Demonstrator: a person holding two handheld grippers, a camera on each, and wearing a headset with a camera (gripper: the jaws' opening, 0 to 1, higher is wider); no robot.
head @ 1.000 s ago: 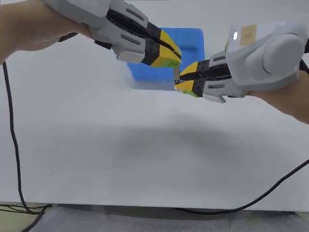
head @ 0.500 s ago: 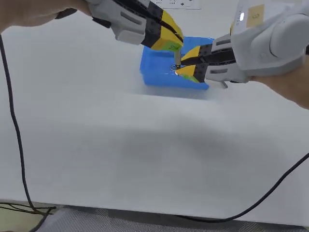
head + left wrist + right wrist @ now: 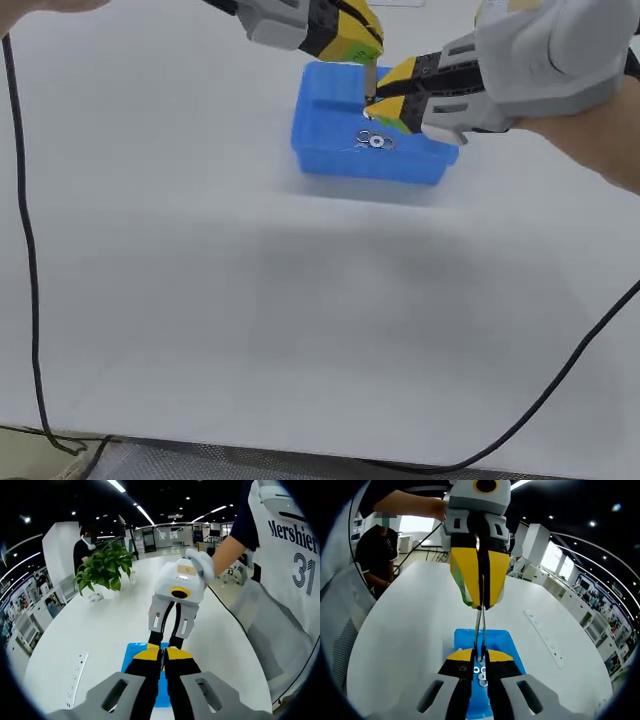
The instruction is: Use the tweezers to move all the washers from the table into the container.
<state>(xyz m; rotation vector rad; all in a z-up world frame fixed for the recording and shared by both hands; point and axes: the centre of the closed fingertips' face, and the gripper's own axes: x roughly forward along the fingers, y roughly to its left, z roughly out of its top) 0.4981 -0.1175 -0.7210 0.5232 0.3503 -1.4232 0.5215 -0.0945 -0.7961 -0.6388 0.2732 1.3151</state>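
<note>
A blue container stands on the white table, with a few metal washers lying inside it. My left gripper hangs over the container's far side, shut on the top of the thin metal tweezers, which point down. My right gripper comes in from the right and is shut across the tweezers' legs. In the right gripper view the tweezers run from the left gripper down to my own jaws, above the container and the washers. The left gripper view faces the right gripper.
Black cables trail over the table's left side and the front right. A power strip lies farther along the table. A potted plant and a seated person stand beyond the table's far end.
Both grippers, holding the tweezers together, have gone from the container's near edge to over its inside. The head camera has shifted too. Washers now show inside the container.
</note>
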